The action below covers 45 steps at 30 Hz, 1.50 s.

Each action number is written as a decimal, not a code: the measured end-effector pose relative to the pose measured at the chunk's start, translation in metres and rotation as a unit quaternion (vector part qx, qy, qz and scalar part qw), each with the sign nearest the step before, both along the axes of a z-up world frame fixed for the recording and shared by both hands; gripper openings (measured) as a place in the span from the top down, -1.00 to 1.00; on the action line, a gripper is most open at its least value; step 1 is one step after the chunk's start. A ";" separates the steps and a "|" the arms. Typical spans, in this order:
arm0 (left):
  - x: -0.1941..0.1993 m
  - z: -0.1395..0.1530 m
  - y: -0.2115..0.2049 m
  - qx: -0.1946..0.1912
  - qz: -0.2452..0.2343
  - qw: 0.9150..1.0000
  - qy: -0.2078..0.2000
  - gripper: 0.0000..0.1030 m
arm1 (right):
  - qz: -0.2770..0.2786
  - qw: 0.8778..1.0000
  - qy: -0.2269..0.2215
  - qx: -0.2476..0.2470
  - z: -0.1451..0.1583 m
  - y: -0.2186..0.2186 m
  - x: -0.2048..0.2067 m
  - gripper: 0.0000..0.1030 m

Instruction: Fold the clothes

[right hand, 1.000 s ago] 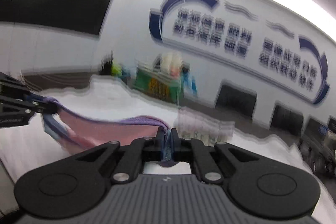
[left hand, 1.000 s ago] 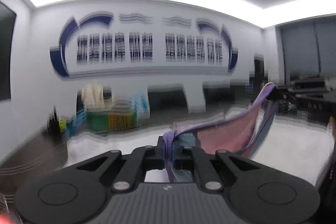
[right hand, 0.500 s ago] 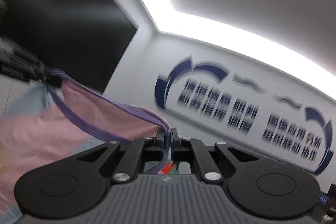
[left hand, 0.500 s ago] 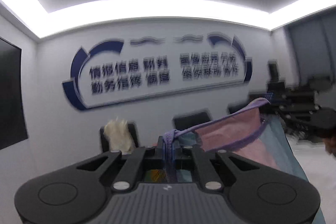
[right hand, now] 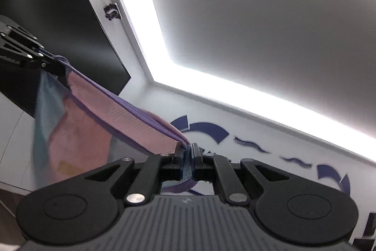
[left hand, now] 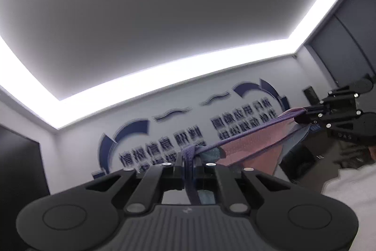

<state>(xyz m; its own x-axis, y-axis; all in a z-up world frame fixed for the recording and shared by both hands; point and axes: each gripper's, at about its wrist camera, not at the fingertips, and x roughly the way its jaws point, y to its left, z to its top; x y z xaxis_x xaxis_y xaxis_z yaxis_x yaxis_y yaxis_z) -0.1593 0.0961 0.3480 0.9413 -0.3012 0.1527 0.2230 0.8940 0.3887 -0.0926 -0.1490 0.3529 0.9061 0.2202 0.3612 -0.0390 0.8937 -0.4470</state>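
High under the grey ceiling with its white light strip [left hand: 164, 69], my left gripper [left hand: 189, 162] and right gripper [right hand: 187, 152] each have jaws clamped on the purple-trimmed pink and blue mesh garment [right hand: 98, 119], stretched between them before the white wall with blue lettering [left hand: 164, 147].

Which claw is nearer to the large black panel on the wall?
Left. The left claw hangs right in front of the large black wall panel; the right claw, holding the other end of the pink purple-edged garment, sits farther away.
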 end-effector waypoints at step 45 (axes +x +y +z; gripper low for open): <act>-0.025 -0.313 -0.124 -0.195 -0.277 0.829 0.444 0.50 | -0.215 0.857 0.455 0.107 -0.305 -0.175 0.018 0.82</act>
